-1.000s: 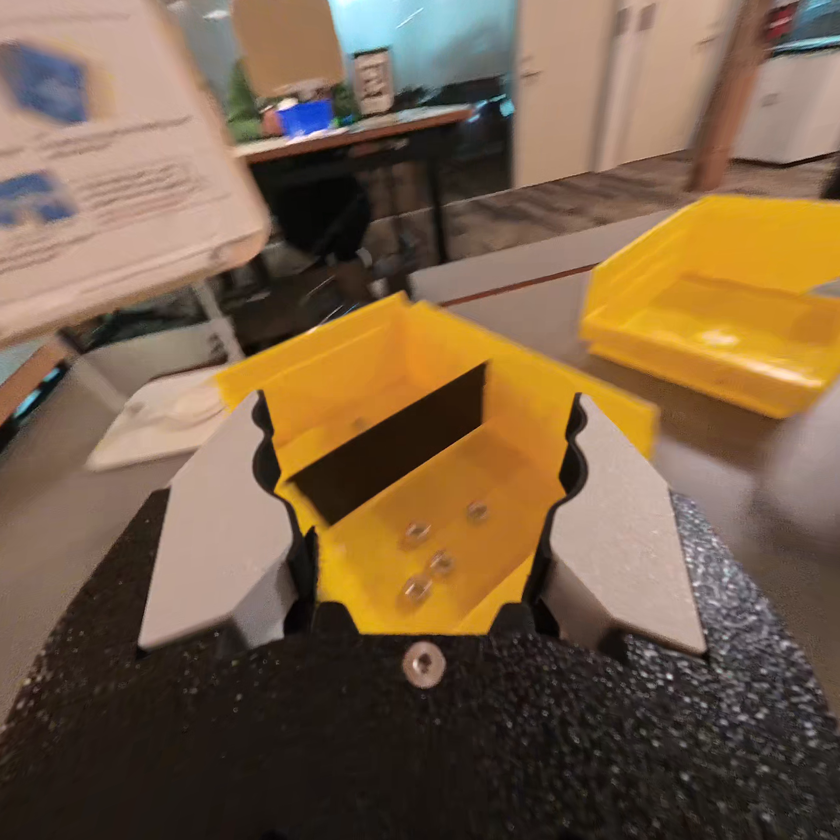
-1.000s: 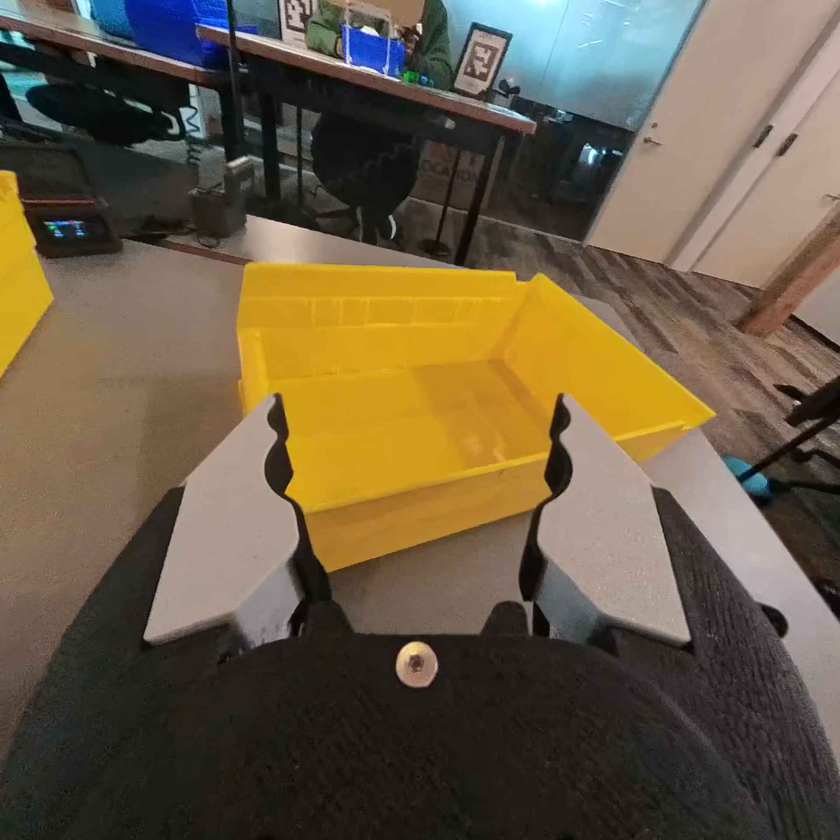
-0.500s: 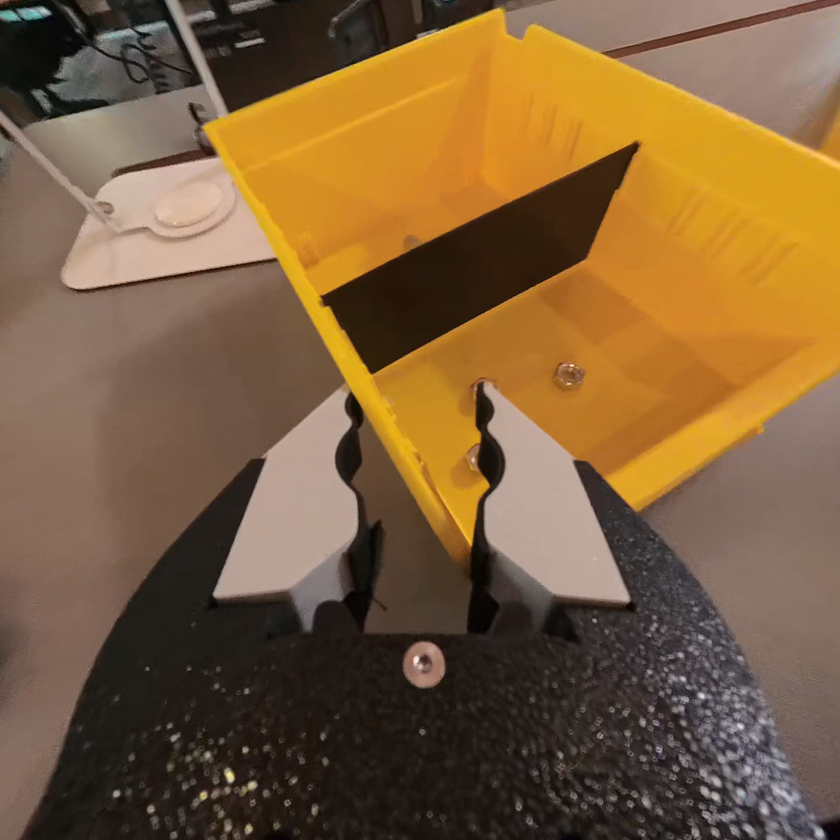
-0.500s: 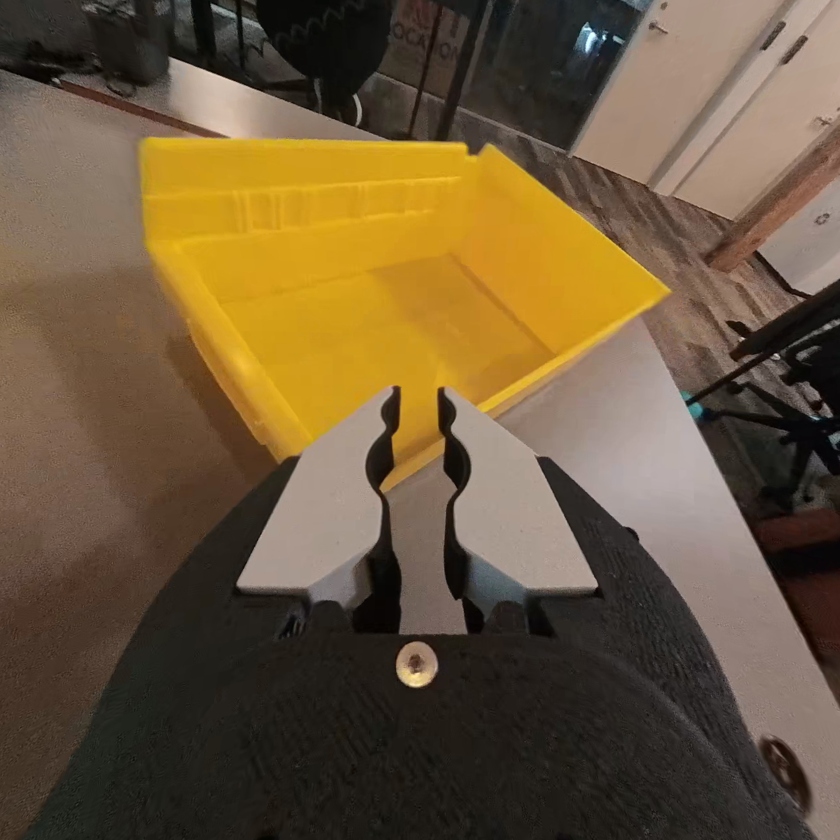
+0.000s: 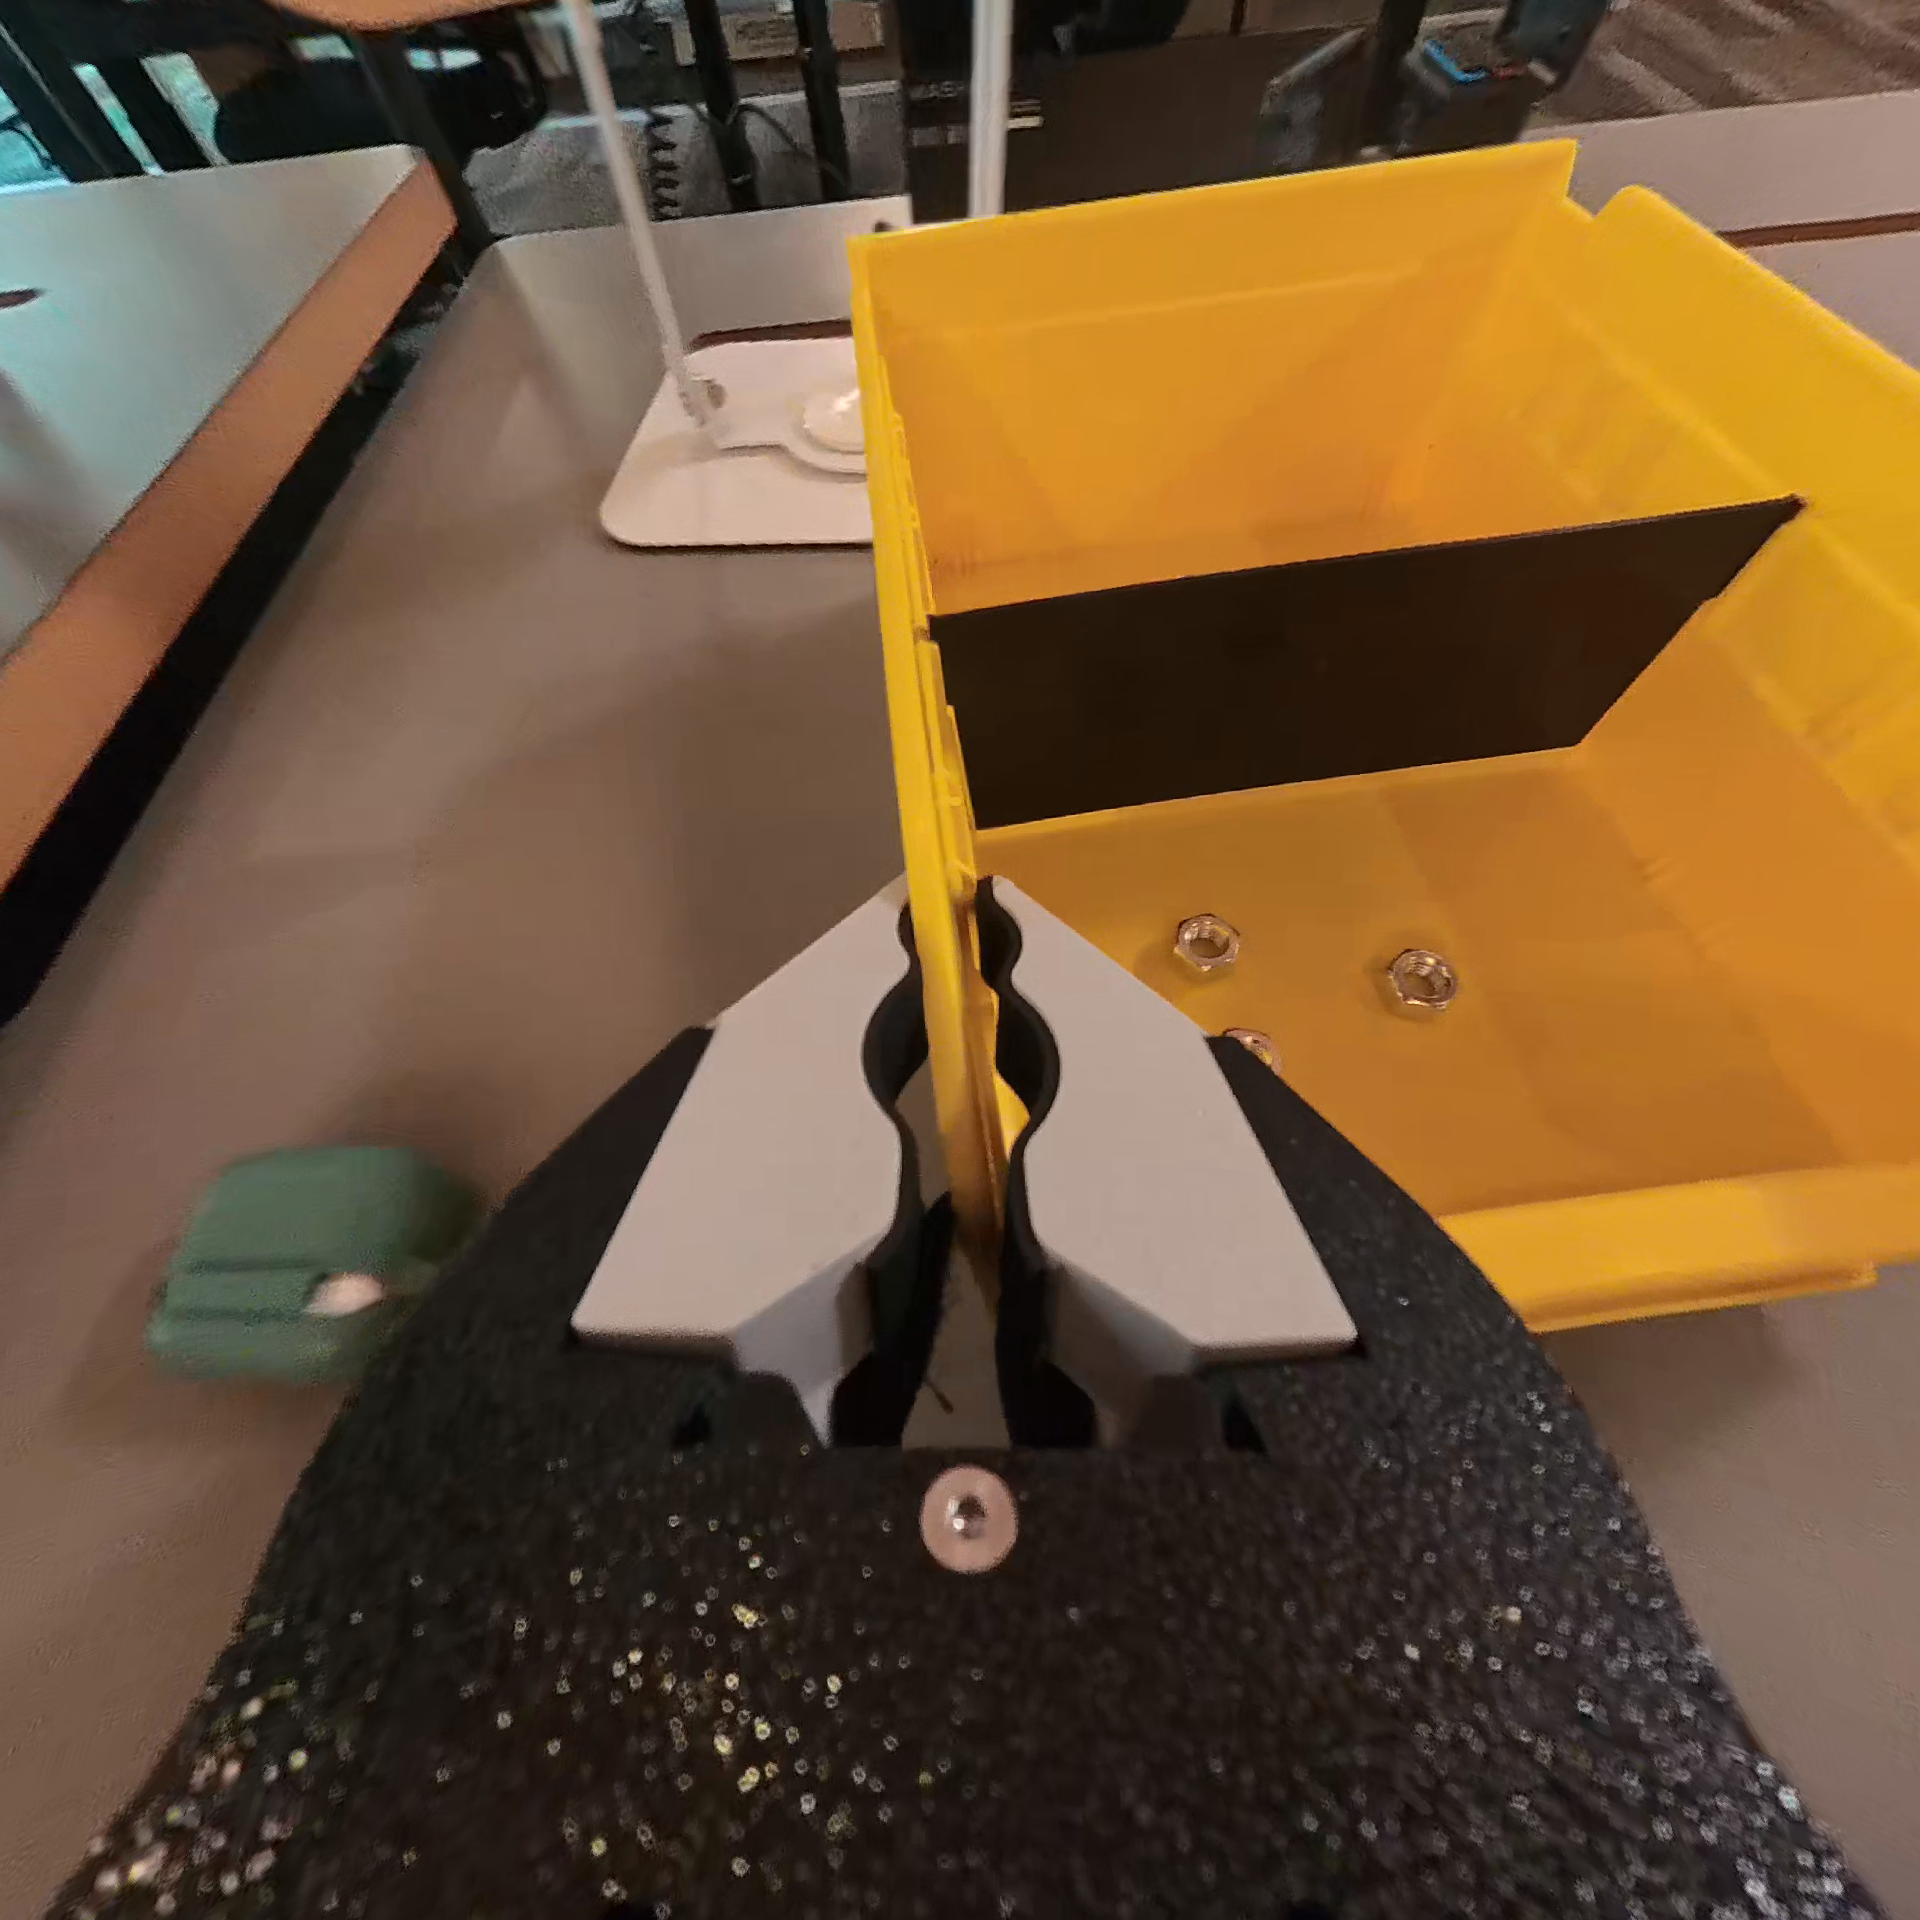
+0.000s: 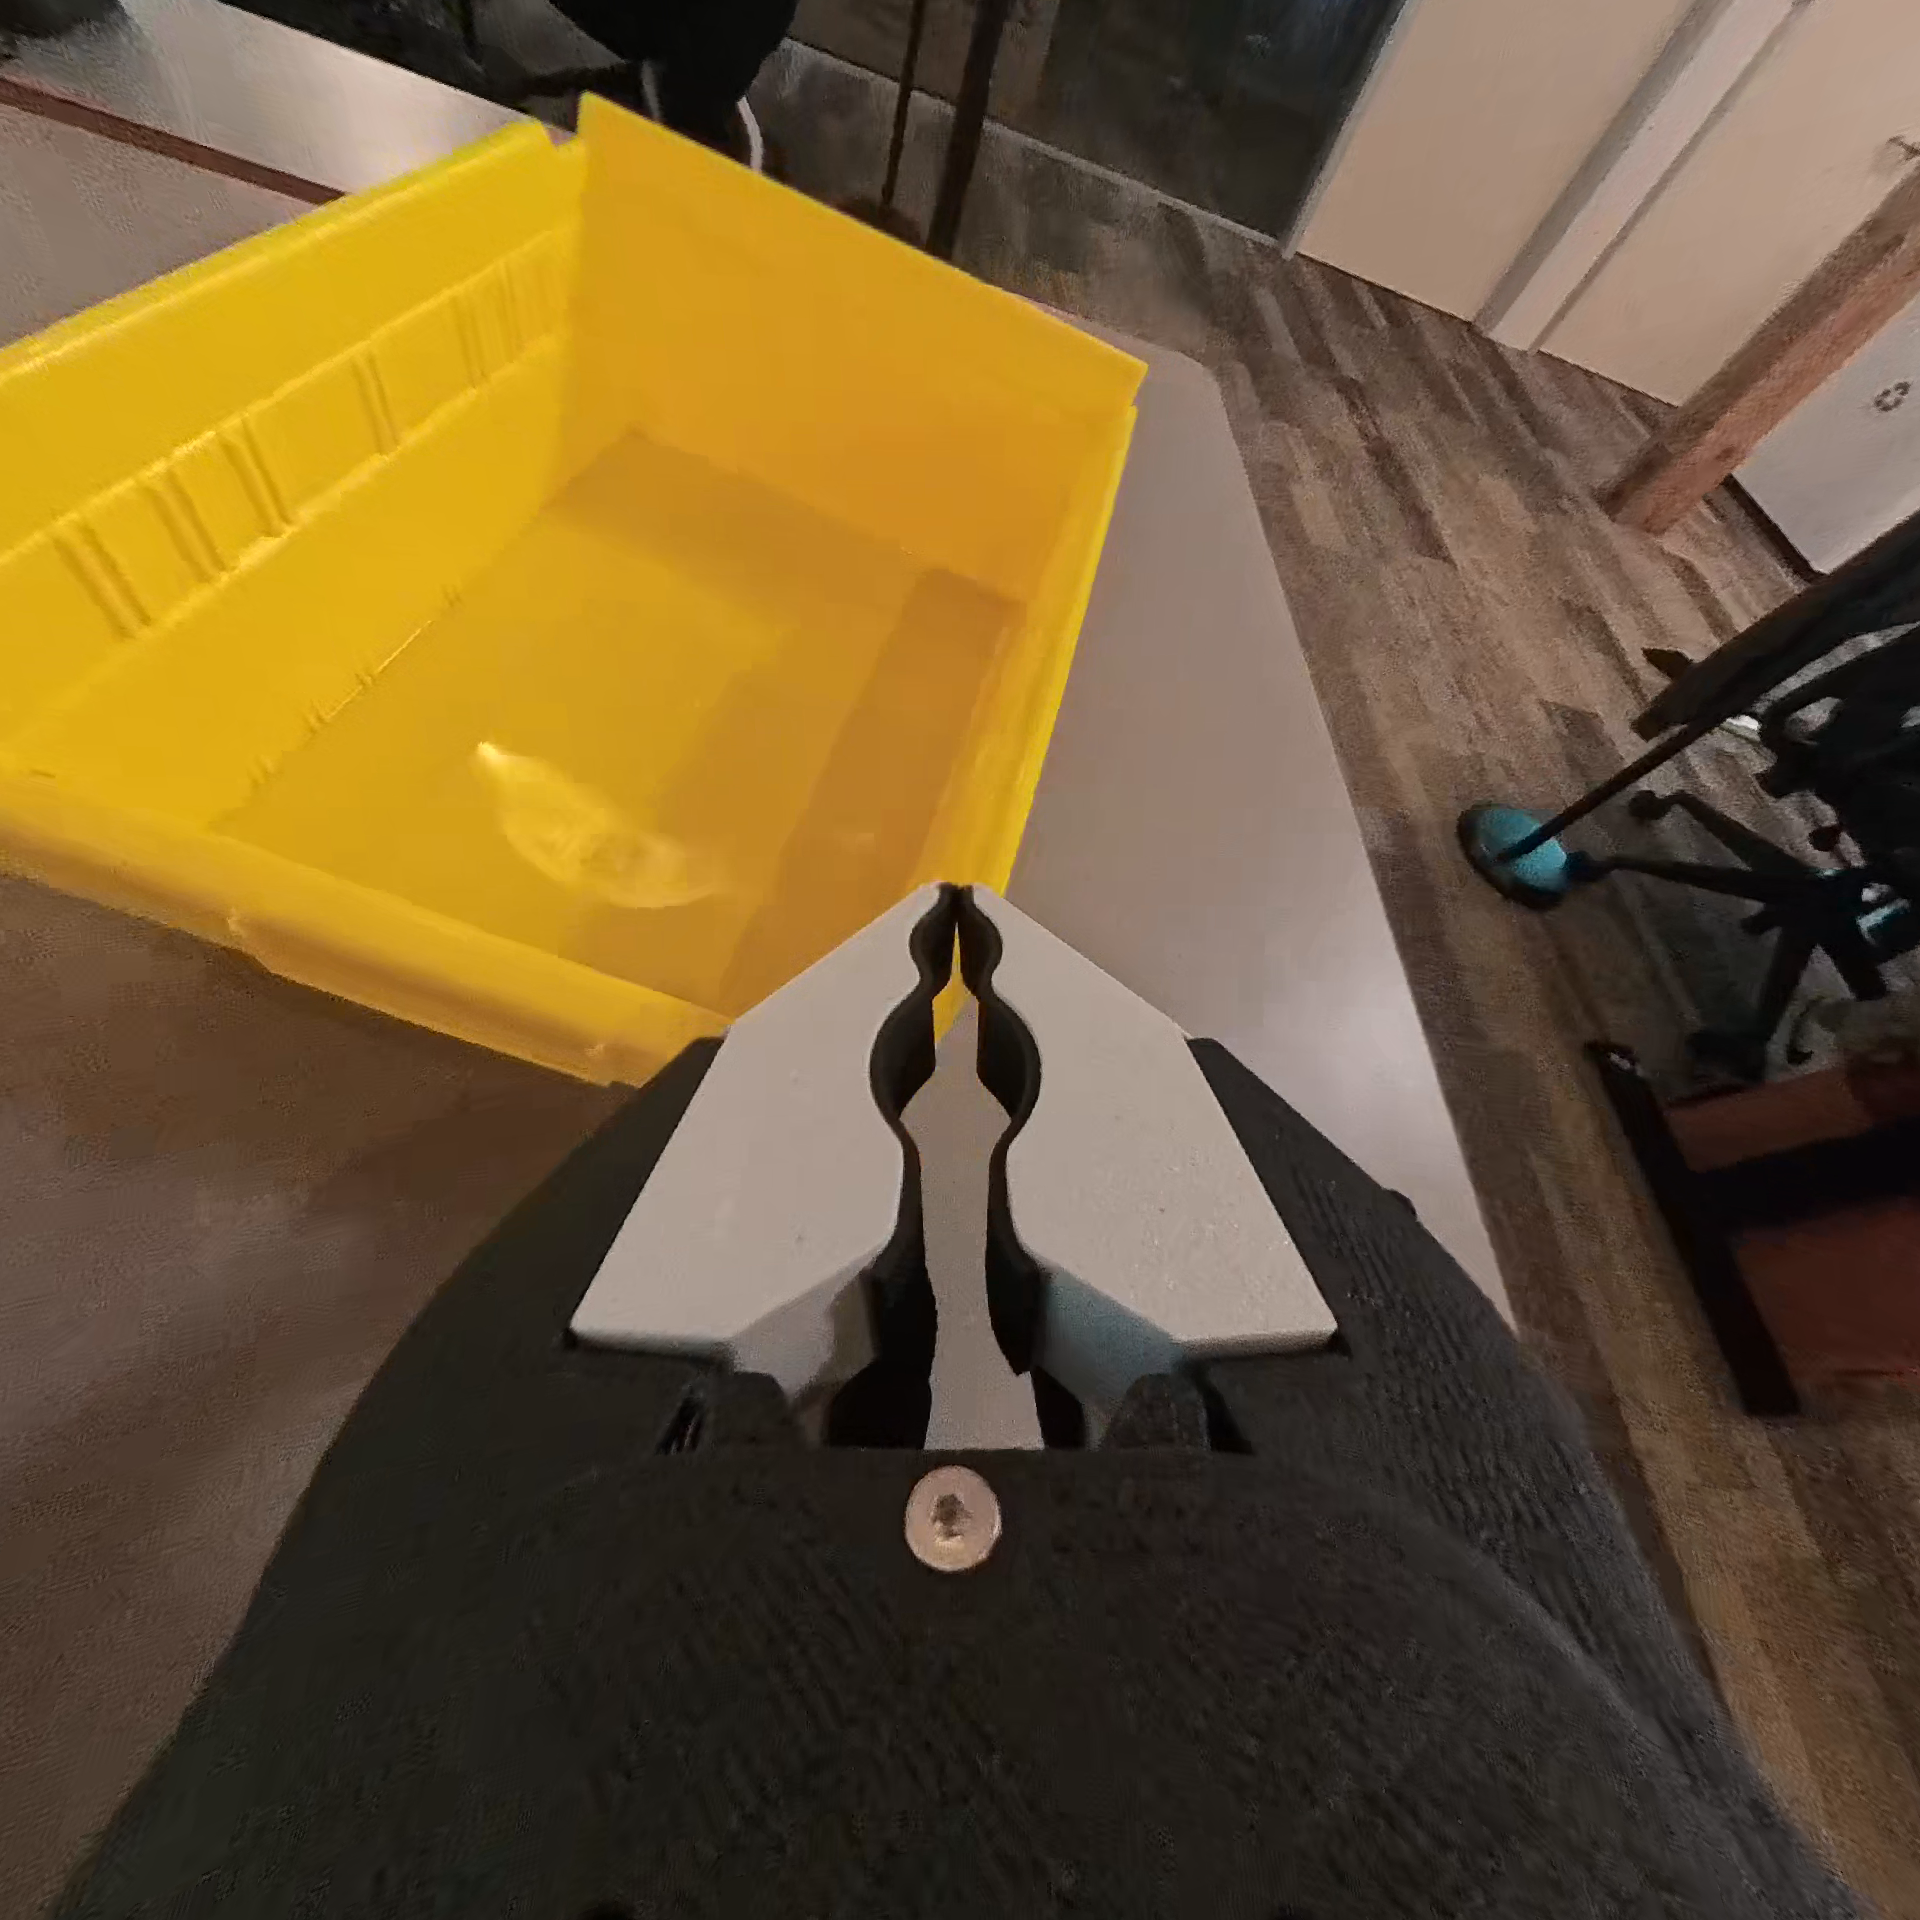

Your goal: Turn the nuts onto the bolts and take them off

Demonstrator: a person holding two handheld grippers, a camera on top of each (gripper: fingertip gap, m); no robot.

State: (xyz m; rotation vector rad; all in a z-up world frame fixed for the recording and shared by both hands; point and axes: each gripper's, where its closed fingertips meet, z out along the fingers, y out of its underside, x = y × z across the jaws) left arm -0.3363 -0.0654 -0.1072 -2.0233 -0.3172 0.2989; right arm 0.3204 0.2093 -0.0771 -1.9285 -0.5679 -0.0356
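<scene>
A yellow bin (image 5: 1226,343) with a black divider (image 5: 1351,665) stands on the grey table. Three nuts (image 5: 1203,942) lie loose in its near compartment. No bolts show; the far compartment's floor is hidden behind the divider. My left gripper (image 5: 951,896) is shut on this bin's left wall, one finger inside and one outside. A second yellow bin (image 6: 831,270) is empty. My right gripper (image 6: 956,896) is shut on the right wall of the empty bin at its near corner.
A white lamp base (image 5: 727,468) with a thin pole stands behind the divided bin. A green case (image 5: 291,1262) lies on the table left of my left gripper. The table's right edge (image 6: 1351,831) runs close to the empty bin; a tripod foot (image 6: 1517,852) stands on the floor beyond. About 70 centimetres separates my left fingertips from my right.
Both grippers went from wide open to shut. The left one moved down and left onto the divided bin's wall. The right one moved to the empty bin's right wall and closed there.
</scene>
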